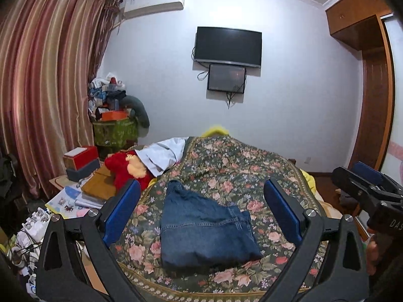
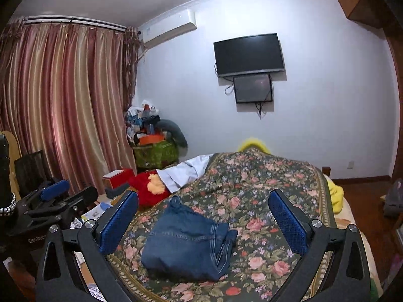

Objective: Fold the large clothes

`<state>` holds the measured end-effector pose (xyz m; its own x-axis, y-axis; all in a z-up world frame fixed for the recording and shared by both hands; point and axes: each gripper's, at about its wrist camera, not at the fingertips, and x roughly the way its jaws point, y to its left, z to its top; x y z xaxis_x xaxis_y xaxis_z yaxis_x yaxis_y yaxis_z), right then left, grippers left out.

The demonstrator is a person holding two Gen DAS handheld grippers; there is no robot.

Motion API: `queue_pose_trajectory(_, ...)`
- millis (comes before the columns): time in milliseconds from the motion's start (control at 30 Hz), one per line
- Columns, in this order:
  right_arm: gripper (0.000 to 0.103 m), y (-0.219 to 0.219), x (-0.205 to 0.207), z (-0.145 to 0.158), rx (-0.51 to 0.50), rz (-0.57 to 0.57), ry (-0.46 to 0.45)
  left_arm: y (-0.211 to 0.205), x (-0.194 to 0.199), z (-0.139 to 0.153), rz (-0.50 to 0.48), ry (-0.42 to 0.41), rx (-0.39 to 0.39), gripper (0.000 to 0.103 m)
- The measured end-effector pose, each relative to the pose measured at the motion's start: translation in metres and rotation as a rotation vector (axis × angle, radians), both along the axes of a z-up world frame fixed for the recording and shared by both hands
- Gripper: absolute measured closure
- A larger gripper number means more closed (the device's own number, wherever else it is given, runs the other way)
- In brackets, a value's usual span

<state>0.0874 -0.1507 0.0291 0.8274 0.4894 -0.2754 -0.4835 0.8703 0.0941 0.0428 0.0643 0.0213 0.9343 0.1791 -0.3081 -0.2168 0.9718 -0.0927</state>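
Nearest the cameras, both pairs of tongs stand released with nothing between their blue pads. The left tongs [image 1: 201,209] frame the folded garment from above the near edge of the bed, and the right tongs [image 2: 204,222] do the same from slightly further right; neither touches the cloth. In the left wrist view the right tool shows at the far right edge, and in the right wrist view the left tool shows at the left edge.

Just beyond the pads lies the blue denim garment [image 1: 201,229], folded into a compact, thick rectangular bundle. Its near edge is a rounded fold, stitched seams run across the top, layered edges show along its right side, and a narrow rumpled end sticks out at the far side. It rests on the floral bedspread [image 1: 241,171], near the front of the bed.

Further back a red plush toy [image 1: 123,167] and a pale cloth [image 1: 161,154] lie at the bed's left side. On the far wall hangs a dark television [image 1: 228,46].
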Motion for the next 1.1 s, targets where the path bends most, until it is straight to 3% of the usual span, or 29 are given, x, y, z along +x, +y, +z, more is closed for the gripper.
queue_pose_trajectory(1100,0.0,0.005,0.003,-0.007,-0.008,-0.01,0.024,0.009,0.0,-0.007,0.013,0.013,-0.038,0.003)
